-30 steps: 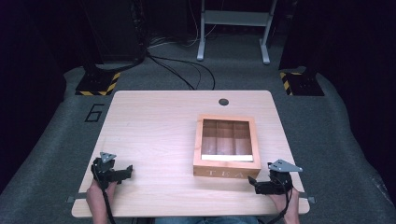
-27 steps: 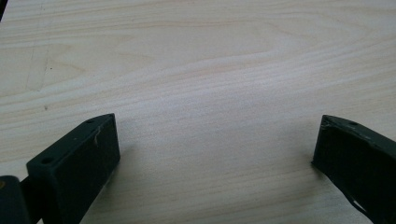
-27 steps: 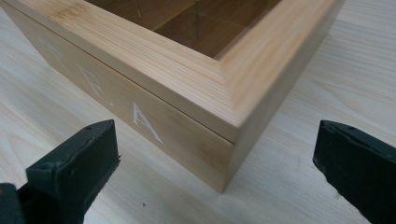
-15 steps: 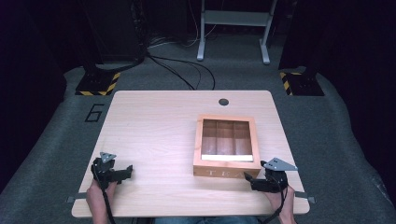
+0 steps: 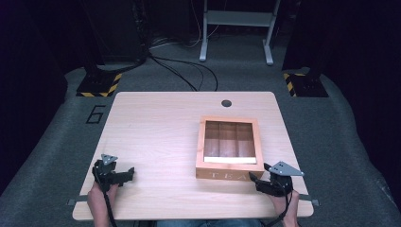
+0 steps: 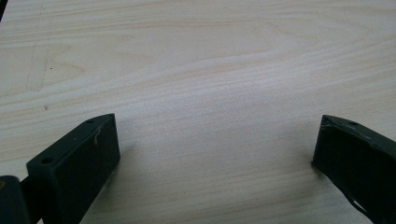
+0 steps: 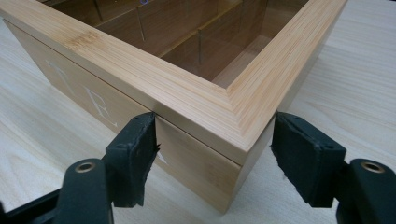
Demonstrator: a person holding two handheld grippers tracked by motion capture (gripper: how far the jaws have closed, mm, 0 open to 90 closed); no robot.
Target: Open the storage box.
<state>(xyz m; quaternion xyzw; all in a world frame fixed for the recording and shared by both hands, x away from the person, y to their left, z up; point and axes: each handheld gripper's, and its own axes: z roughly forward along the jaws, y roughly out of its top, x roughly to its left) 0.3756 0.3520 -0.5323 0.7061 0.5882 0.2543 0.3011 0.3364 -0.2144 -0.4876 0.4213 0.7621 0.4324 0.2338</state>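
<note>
Your wooden tea box (image 5: 230,147) sits on the right half of the light wood table (image 5: 156,132), near your edge, with the letters "TEA" readable in pale print on its front face in the high view. Its lid is a wooden frame around a clear pane, and through it you can see dividers splitting the inside into compartments. On the grey floor to the left of the table, a large "6" (image 5: 96,114) is marked. A small dark round grommet (image 5: 226,102) sits near the table's far edge.

Your right gripper (image 5: 263,179) is at the box's front right corner. In the right gripper view that corner stands between the two black jaws: one pad lies against the lettered front face, where part of the "T" and "E" can be read, and the other sits right at the side wall. The jaws have just been closing around the corner; whether both pads already press on the wood you cannot tell from here. This close view also shows the seam between lid and body, which the high view does not resolve.

Your left gripper (image 5: 124,174) rests at the table's near left, well apart from the box. In the left gripper view its jaws are spread wide over bare wood grain, holding nothing.
</note>
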